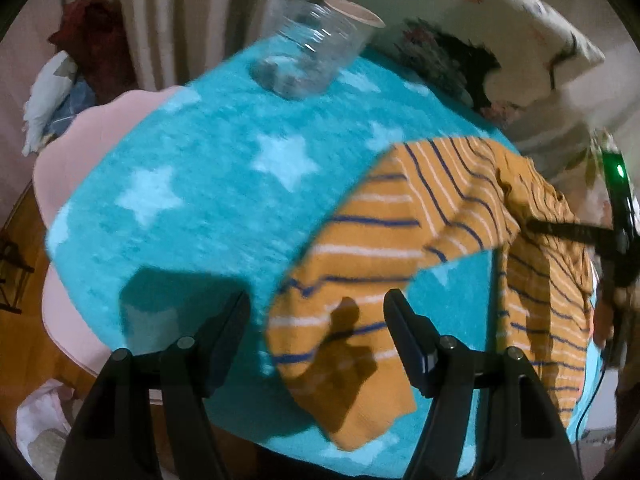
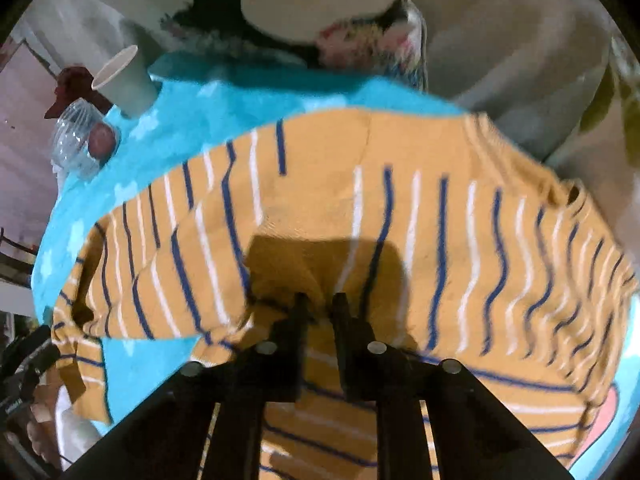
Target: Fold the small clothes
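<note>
Two cups beyond shirt, star blanket

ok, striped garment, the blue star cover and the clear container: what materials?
Striped garment: soft knit, likely cotton; ribbed hem, limp wrinkled drape, matte. Blue star cover: fuzzy fleece-like pile, matte, probably synthetic. Clear container: thin transparent plastic, going by glossy highlights and moulded ridges, though blur leaves it open.

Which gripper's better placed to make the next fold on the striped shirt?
Right. The right gripper is already pinched on the shirt fabric, ready to pull it over. The left gripper is open above the sleeve, holding nothing.
</note>
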Tool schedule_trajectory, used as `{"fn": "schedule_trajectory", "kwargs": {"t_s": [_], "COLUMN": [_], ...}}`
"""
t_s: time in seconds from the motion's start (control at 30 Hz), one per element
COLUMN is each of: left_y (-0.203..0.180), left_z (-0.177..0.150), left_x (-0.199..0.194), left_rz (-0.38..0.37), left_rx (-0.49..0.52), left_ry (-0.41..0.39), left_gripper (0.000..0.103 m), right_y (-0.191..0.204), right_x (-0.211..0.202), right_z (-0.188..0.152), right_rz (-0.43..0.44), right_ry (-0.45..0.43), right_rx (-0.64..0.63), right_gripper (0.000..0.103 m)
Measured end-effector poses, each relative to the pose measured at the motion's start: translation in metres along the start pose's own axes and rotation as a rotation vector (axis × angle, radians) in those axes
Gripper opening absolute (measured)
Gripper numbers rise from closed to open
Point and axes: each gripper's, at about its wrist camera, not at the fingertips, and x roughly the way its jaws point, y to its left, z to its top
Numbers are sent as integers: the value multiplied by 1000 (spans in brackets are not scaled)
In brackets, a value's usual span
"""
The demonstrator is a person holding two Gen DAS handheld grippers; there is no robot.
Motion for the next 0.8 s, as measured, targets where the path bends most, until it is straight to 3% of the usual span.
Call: {"fn": "schedule_trajectory", "kwargs": {"t_s": [0.03, 0.1, 0.2, 0.33, 0.43, 0.5, 0.63, 0.67, 0.73, 0.77, 0.8], "left_y": [8, 29, 71, 107, 124, 131, 137, 139, 139, 139, 138], "left_z": [1, 2, 0, -6, -15, -23, -37, -40, -44, -44, -44], "left_x": [-3, -10, -19, -32, -38, -39, -39, -39, -40, -40, -39], "left_rz": [16, 53, 112, 163, 181, 182, 179, 178, 176, 176, 172], "left_rx": [-19, -76, -188, -274, -310, -327, -350, -354, -354, -352, -350], "left_ry": [-16, -38, -60, -83, -89, -84, -67, -60, -57, -56, -55], "left_gripper": [68, 68, 68, 69, 69, 69, 69, 69, 69, 69, 69], "right_y": [-1, 5, 39, 125, 186, 215, 230, 230, 230, 237, 241], "right_x": [0, -12, -30, -20, -14, -8, 27, 36, 34, 35, 35], "right_z": [-3, -7, -20, -40, -56, -72, -91, -92, -98, -98, -98], "right_rz": [24, 64, 131, 233, 184, 187, 138, 124, 148, 153, 148], "right_ry": [-9, -51, -92, -26, -30, 9, 123, 138, 98, 97, 75], "right_rx": [25, 52, -6, -207, -428, -546, -546, -530, -498, -495, -503], "right_gripper": [25, 44, 50, 55, 58, 68, 70, 76, 74, 55, 28]}}
